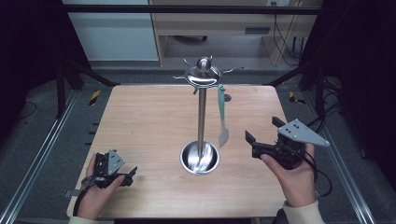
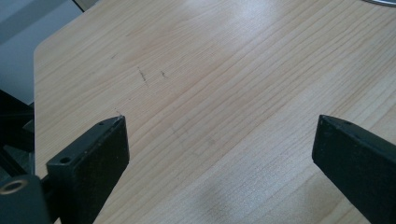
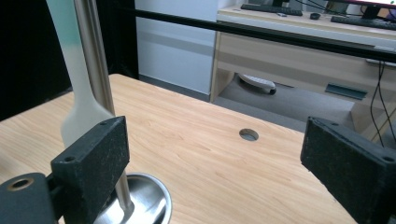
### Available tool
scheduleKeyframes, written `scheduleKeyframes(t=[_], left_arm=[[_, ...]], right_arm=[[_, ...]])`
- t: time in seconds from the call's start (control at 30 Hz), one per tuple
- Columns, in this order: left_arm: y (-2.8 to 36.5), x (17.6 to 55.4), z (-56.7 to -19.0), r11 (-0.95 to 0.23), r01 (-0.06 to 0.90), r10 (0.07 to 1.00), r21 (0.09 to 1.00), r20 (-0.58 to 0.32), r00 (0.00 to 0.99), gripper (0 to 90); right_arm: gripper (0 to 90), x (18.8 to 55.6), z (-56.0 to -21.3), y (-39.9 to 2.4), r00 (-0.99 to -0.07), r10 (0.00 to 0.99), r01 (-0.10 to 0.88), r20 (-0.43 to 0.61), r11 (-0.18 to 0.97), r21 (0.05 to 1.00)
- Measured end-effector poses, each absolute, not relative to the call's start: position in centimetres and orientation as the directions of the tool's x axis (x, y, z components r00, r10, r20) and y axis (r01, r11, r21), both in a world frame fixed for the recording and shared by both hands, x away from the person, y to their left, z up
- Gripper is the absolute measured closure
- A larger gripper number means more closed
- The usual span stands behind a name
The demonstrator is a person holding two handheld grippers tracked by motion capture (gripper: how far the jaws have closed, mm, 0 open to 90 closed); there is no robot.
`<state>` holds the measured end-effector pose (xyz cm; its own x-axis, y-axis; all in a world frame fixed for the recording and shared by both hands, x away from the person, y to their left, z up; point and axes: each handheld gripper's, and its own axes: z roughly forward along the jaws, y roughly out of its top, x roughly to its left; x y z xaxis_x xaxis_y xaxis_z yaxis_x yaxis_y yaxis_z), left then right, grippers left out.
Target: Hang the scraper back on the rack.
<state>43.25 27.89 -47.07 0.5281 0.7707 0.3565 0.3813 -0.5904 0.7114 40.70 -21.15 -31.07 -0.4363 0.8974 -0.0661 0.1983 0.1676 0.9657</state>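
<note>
Spatula (image 1: 222,122) single, hanging on one steel stand (image 1: 201,114), two tools, left (image 1: 127,176) and right (image 1: 251,140), both gaping, empty

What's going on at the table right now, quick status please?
Left gripper open, resting low on the table. Right gripper open, nothing between its jaws. Spatula hanging from the metal stand. Nothing in the way.

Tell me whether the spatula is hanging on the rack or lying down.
Hanging: the spatula dangles from a hook of the rack, blade off the table.
</note>
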Motion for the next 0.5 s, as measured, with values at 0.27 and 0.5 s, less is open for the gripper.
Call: scheduleKeyframes(t=[0.27,0.5], left_arm=[[27.8,43.2,-47.2,-0.593,0.389,0.771,0.705,0.359,0.526,3.7],[27.9,43.2,-47.2,-0.591,0.387,0.772,0.708,0.357,0.526,3.7]], right_arm=[[6.7,40.6,-34.2,-21.8,-0.409,0.910,0.222,-0.068,0.172,0.960],[6.8,40.8,-36.6,-22.6,-0.412,0.908,0.244,-0.076,0.190,0.951]])
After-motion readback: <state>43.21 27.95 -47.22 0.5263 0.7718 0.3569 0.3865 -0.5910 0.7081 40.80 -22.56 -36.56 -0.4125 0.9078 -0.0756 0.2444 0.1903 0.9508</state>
